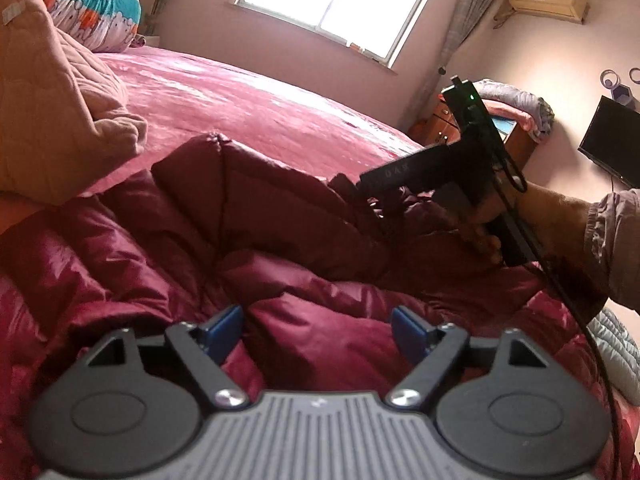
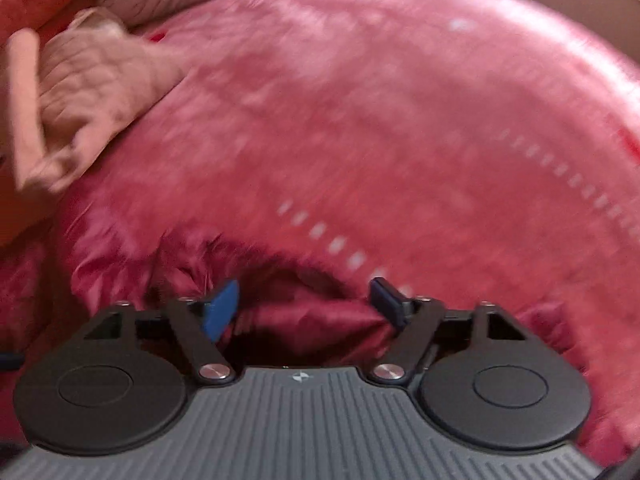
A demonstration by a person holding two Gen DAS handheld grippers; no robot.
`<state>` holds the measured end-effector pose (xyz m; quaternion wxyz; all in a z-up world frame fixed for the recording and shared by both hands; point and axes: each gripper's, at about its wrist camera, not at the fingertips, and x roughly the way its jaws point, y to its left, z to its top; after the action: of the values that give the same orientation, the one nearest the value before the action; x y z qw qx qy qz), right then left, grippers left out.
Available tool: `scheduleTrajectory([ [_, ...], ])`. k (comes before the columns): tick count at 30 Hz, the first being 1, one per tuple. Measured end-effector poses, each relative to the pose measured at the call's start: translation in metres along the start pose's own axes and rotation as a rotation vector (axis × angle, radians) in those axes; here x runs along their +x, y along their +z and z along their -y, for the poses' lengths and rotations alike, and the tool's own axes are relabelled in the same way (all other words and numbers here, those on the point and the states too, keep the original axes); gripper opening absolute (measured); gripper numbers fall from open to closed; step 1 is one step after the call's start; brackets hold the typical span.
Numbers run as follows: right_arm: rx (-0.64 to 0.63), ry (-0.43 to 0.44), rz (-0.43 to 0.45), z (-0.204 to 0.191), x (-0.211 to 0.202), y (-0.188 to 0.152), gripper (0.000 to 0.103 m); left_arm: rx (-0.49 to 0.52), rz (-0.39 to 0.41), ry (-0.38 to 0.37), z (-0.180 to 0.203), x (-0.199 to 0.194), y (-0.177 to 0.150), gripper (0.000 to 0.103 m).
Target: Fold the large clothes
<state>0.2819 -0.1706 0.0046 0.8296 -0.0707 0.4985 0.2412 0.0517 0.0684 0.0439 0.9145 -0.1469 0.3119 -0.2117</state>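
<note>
Now both spread, empty: left gripper point(image 1: 318, 330), right gripper point(image 2: 306, 306) over slippery puffy maroon quilted jacket point(image 1: 280, 232); risks sliding unfolded.

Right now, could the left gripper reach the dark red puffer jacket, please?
Probably yes: the left gripper hangs open just above the dark red puffer jacket, nothing between them; the right gripper works farther off.
</note>
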Motion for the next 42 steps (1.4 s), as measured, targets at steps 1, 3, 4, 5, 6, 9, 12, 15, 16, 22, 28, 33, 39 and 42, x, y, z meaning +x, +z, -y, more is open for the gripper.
scheduleTrajectory([
  [1,-0.018,0.012,-0.013,-0.003,0.003,-0.004,0.095,0.000,-0.002,-0.001,0.000,0.001,0.000,0.083],
  [3,-0.067,-0.006,-0.026,-0.014,0.006,-0.009,0.094,-0.002,-0.006,-0.003,-0.001,0.003,0.000,0.083],
  [4,-0.077,-0.022,-0.015,-0.016,0.006,-0.013,0.089,-0.002,-0.008,-0.003,-0.001,0.003,0.000,0.084],
  [5,-0.079,-0.039,0.005,-0.019,0.004,-0.016,0.076,-0.001,-0.010,-0.003,-0.001,0.004,0.000,0.084],
  [6,-0.078,-0.065,0.034,-0.024,0.001,-0.021,0.068,0.000,-0.010,-0.003,-0.001,0.004,0.001,0.084],
  [9,-0.076,-0.144,0.085,-0.037,-0.009,-0.034,0.042,0.001,-0.011,-0.002,-0.003,0.006,0.001,0.084],
  [12,-0.103,-0.271,0.135,-0.050,-0.017,-0.039,0.026,0.003,-0.009,0.001,-0.003,0.006,0.001,0.084],
  [15,-0.116,-0.386,0.248,-0.059,-0.032,-0.037,0.022,-0.004,0.004,0.008,-0.002,0.005,0.001,0.084],
  [16,-0.111,-0.419,0.294,-0.060,-0.039,-0.034,0.021,-0.008,0.010,0.012,-0.002,0.004,0.000,0.085],
  [22,-0.114,-0.522,0.400,-0.054,-0.032,-0.017,0.021,-0.008,0.028,0.031,-0.003,0.002,-0.002,0.086],
  [28,-0.109,-0.535,0.311,-0.044,0.023,-0.026,0.022,-0.013,0.015,0.040,-0.003,0.001,-0.005,0.086],
  [33,-0.041,-0.511,0.335,-0.038,0.017,-0.031,0.054,-0.004,0.006,0.045,-0.002,0.001,-0.007,0.088],
  [39,0.049,-0.452,0.410,-0.040,-0.041,-0.048,0.090,0.004,0.003,0.052,-0.003,0.004,-0.006,0.088],
  [42,0.117,-0.435,0.460,-0.035,-0.088,-0.069,0.098,0.011,0.001,0.057,-0.001,0.005,-0.006,0.089],
])
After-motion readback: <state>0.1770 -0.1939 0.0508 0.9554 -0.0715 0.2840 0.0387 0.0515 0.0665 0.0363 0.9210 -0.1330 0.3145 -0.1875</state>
